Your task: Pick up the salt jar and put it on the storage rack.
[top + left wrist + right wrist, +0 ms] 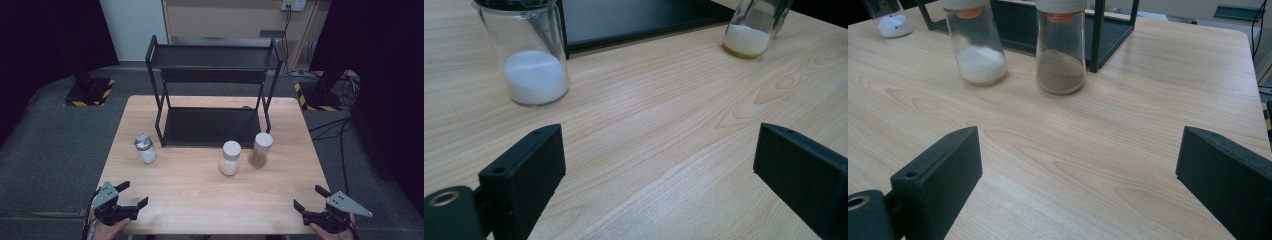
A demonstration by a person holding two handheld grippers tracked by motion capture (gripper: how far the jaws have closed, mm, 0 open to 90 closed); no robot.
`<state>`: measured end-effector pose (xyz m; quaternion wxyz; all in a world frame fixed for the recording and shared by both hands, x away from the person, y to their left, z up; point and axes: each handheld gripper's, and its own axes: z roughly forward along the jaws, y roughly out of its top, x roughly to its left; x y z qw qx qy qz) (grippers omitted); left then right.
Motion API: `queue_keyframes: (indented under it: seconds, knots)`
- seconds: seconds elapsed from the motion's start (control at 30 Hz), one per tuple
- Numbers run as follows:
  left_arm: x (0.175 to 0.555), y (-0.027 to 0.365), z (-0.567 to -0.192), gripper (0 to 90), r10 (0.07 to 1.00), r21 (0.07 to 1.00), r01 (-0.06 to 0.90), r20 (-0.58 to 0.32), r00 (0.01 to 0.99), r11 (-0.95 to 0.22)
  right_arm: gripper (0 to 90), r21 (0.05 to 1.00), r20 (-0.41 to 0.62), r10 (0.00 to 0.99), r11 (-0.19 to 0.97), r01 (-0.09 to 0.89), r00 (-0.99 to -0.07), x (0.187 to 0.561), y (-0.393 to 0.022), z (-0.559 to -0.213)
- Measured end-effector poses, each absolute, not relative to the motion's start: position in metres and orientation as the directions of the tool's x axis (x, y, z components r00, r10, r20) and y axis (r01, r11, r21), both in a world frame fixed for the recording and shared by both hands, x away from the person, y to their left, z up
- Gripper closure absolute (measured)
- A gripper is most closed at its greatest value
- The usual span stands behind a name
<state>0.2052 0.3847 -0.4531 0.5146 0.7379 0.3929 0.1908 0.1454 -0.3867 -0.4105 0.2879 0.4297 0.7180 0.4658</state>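
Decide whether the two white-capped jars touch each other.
Apart. In the right gripper view, bare table shows between the white-powder jar and the brown-powder jar.

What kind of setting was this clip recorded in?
Probably a lab or recording studio, not a kitchen: a lone wooden table on grey carpet, dark curtains at both sides, stand bases with hazard-striped tape, and loose cables on the floor.
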Motion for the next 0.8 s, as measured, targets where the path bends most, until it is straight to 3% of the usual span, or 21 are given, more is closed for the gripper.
queue_keyframes:
  seconds: [0.8]
  knots:
    - [0.2043, 0.3841, -0.4522, 3.7, 0.775, 0.907, 0.385, -0.115, 0.621, -0.173, 3.7, 0.908, -0.011, 0.872, 0.213, 0.360, -0.489, 0.1489, -0.3863, -0.4091]
